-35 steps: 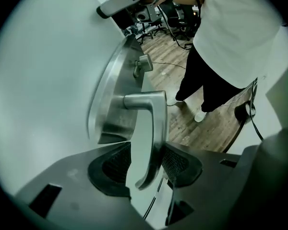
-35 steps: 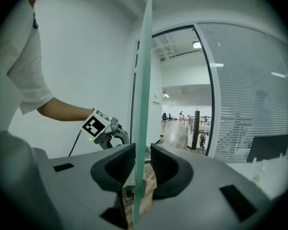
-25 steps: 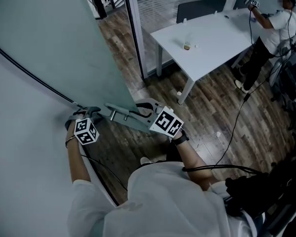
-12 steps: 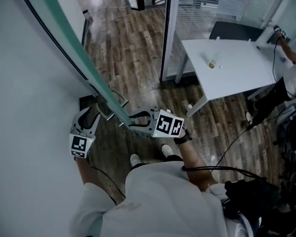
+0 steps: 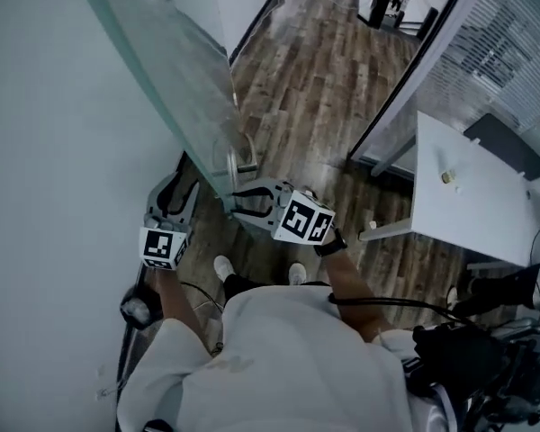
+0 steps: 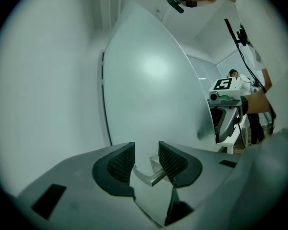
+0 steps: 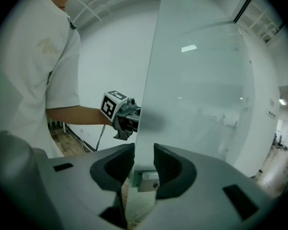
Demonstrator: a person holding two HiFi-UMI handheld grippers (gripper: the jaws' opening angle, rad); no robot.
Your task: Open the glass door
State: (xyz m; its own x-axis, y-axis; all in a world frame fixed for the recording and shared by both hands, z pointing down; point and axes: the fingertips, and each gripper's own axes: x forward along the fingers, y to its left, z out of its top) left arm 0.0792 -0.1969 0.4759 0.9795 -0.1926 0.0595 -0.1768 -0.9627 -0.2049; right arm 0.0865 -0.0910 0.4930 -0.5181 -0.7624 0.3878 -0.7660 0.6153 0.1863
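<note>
The frosted glass door (image 5: 171, 70) stands swung open, its free edge toward me. A metal lever handle (image 5: 238, 162) sits near that edge. My right gripper (image 5: 243, 203) straddles the door's edge below the handle. In the right gripper view (image 7: 144, 164) its jaws are opening, with the glass edge (image 7: 146, 128) and a metal fitting (image 7: 148, 180) between them. My left gripper (image 5: 175, 187) hangs on the door's wall side, a little away from the glass. Its jaws (image 6: 146, 159) stand apart, and the handle (image 6: 151, 175) shows in the gap beyond them, not pinched.
A white wall (image 5: 54, 151) runs close along the left. A white table (image 5: 468, 196) and a dark chair (image 5: 508, 156) stand at the right, beside a dark-framed glass partition (image 5: 414, 70). Wooden floor (image 5: 306, 79) stretches through the doorway. Cables trail by my feet (image 5: 223, 266).
The door has swung further open, its edge now pointing at me. My left gripper has come off the glass face, rolled over and risen. The right gripper stayed at the door's edge.
</note>
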